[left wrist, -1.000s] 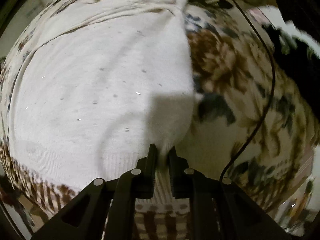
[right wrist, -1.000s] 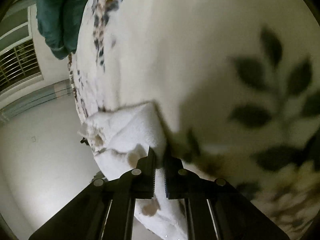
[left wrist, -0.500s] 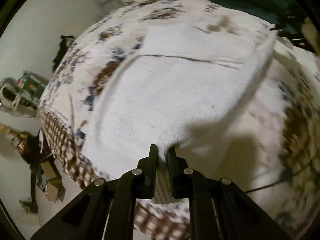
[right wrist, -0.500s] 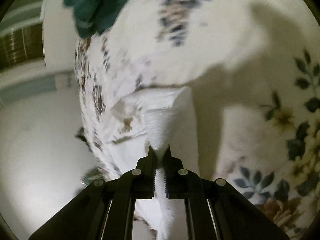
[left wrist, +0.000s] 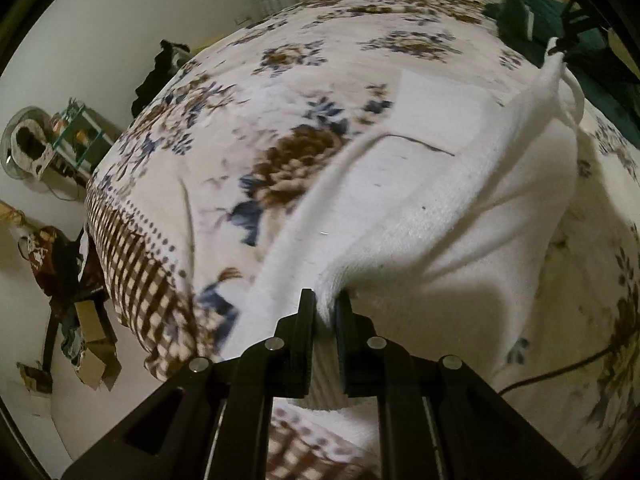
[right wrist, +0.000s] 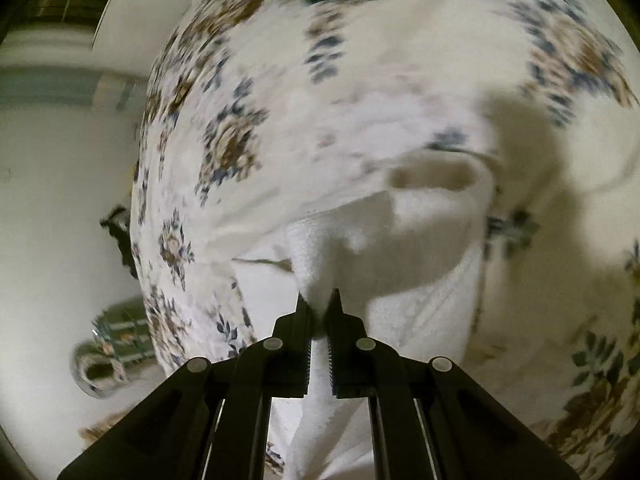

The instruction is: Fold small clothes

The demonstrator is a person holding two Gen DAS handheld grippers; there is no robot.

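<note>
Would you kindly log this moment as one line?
left gripper: shut on white garment | right gripper: shut on white garment | garment lifted over floral bedspread

Floral bed (left wrist: 328,80), white garment (left wrist: 420,208), perhaps partly lifted

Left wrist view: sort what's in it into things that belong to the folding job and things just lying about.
Part of the job:
- white garment, lifted off the bed
- left gripper, shut on its ribbed hem
- right gripper, far corner, holding another edge
- floral bedspread, the folding surface

Just lying about:
- dark green cloth
- black cable
- black clothing
- cardboard box
</note>
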